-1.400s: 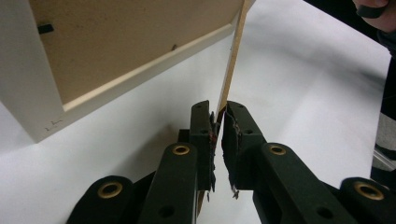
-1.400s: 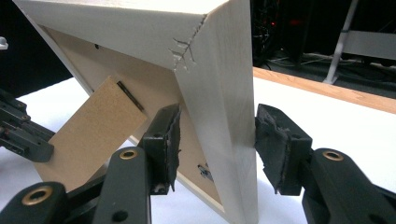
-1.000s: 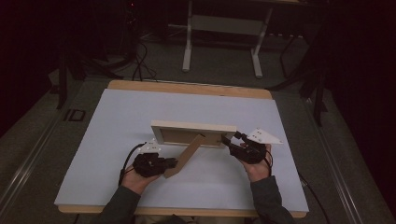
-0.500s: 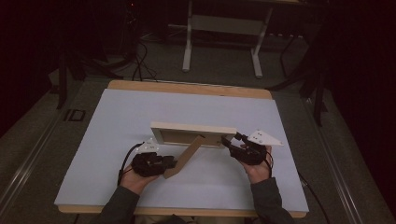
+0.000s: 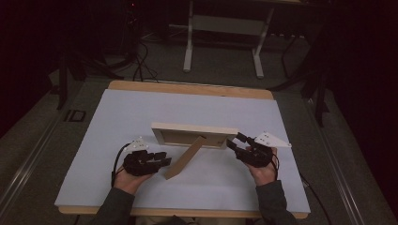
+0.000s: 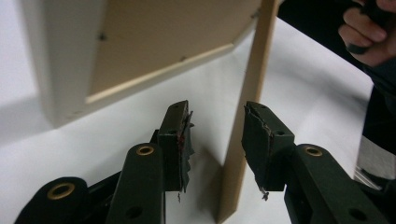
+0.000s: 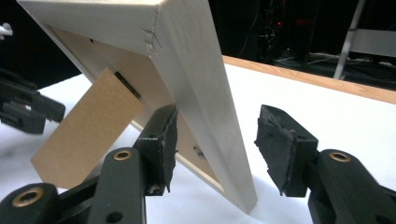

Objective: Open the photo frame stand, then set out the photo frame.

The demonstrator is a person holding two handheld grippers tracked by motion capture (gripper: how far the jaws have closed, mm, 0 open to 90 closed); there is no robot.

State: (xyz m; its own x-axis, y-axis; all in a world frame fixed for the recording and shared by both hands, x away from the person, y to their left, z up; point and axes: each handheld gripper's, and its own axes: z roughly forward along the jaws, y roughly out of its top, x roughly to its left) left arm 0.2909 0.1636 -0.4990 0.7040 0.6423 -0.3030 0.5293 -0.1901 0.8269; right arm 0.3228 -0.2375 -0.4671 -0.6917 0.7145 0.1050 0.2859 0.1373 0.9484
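Dark floor and a metal stand sit behind my white table. On the table stands a frame, near the middle, with its back to me. Its stand leg leans down from the back to the table.

My left gripper is just beside the low end of the leg. Its jaws have just been opening. In the left gripper view the leg is between the jaws, and I see gaps on both sides.

My right gripper is at the frame's right end. In the right gripper view the frame's edge sits between wide jaws. One pad is close behind it; I cannot tell if it touches. The other pad is apart.
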